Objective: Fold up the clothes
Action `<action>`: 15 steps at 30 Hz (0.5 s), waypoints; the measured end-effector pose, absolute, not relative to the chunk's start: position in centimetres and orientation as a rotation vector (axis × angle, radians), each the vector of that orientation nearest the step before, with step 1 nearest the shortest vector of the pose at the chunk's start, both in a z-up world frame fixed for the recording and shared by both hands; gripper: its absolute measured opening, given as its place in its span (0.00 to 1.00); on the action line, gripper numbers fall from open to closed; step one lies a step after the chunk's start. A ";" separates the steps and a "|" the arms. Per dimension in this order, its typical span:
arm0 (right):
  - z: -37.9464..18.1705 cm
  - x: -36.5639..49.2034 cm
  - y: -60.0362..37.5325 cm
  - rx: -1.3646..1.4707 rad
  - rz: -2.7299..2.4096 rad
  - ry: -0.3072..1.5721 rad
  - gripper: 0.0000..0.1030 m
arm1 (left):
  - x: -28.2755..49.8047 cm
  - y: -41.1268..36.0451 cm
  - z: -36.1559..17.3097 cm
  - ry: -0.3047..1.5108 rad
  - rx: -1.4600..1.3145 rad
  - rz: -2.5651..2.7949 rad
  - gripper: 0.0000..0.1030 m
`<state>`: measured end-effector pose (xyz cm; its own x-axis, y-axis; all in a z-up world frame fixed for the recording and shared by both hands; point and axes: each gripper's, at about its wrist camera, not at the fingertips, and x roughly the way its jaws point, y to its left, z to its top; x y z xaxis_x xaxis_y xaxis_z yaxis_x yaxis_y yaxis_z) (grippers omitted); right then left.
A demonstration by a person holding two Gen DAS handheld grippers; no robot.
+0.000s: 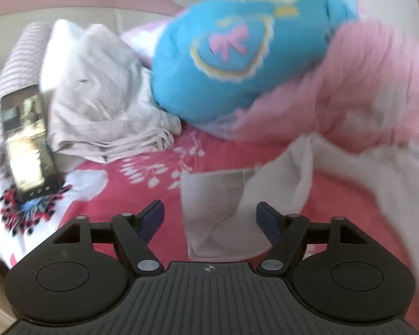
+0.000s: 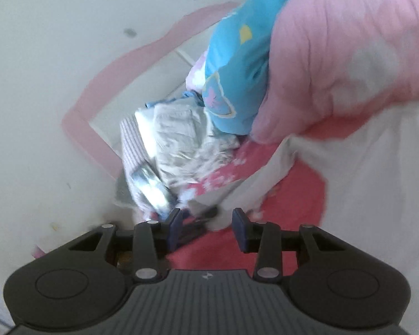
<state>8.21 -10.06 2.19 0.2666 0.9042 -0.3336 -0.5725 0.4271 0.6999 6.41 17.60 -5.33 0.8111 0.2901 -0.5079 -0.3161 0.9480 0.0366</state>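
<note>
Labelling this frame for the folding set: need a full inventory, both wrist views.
bedsheet: 1, red-pink with white floral print, under everything.
white garment: 1, white, spread on the sheet at right, a corner lying between the left jaws.
pink garment: 1, pale pink, heaped behind the white one.
blue garment: 1, bright blue with a pink bow motif, on the pile at the back.
folded pale clothes: 1 stack, off-white, back left.
striped cloth: 1, grey-white stripes, far left.
phone: 1, dark, screen lit, propped against the striped cloth.
left gripper: 1, black, jaws apart, not pressing the cloth.
right gripper: 1, black, jaws apart, nothing gripped.
</note>
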 end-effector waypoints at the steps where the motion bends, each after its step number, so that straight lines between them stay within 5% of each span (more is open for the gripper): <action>1: 2.1 8.1 -10.1 0.530 1.055 0.794 0.41 | 6.8 17.8 -5.5 0.548 -0.060 0.320 0.44; 2: 1.9 8.2 -10.2 0.538 1.043 0.801 0.41 | 6.8 18.0 -5.3 0.558 -0.081 0.305 0.26; 4: 1.4 8.4 -10.3 0.529 1.010 0.821 0.41 | 6.8 18.3 -4.7 0.571 -0.103 0.274 0.08; 9: 0.7 8.6 -11.0 0.560 1.012 0.848 0.41 | 4.2 19.4 -0.6 0.482 -0.171 0.272 0.05; 15: 1.1 9.5 -9.1 0.474 1.010 0.830 0.41 | 2.9 26.5 4.0 0.375 -0.613 0.221 0.05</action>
